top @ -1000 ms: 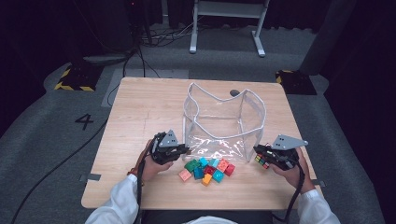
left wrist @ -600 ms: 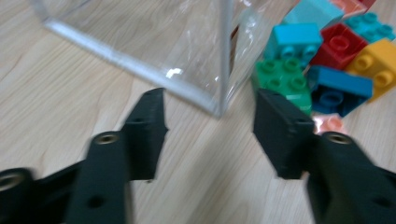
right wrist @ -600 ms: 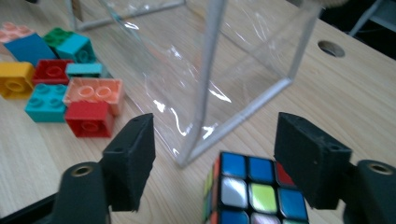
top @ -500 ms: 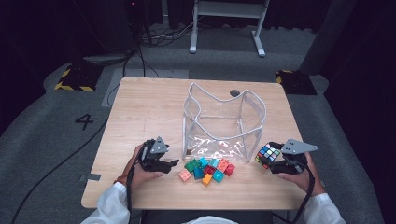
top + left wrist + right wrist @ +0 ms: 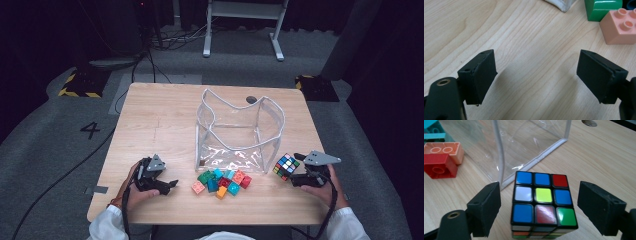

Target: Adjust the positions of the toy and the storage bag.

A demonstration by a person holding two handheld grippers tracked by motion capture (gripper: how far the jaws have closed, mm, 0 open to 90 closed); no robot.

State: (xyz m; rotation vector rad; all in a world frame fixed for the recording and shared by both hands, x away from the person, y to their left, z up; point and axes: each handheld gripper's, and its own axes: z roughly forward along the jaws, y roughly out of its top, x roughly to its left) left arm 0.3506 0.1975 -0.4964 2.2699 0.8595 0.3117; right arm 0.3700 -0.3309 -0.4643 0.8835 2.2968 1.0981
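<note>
Currently at the pickup stage: both grippers low over the table (image 5: 150, 115), nothing lifted, clear bag (image 5: 240, 132) standing open at centre and looking empty.

Left gripper (image 5: 170, 185): jaws have just been opening, now roughly half spread, nothing between them. Left gripper view has bare wood between the pads, with a green brick (image 5: 602, 8) and a pink brick (image 5: 620, 27) off ahead toward the upper right. It points at the brick pile (image 5: 222, 181), which sits just in front of the bag, near but apart from the gripper.

Right gripper (image 5: 296, 171): jaws have just been opening too, now wide. Rubik's cube (image 5: 543, 201) sits on the table between them, just right of the bag's front corner. Gaps visible on both sides, so pads aren't pressing; cube is straddled, not gripped.

Next move, my read: right closes square on the 2 side faces of the cube, then lifts over the bag rim. Left needs to advance to 1 brick before closing.
</note>
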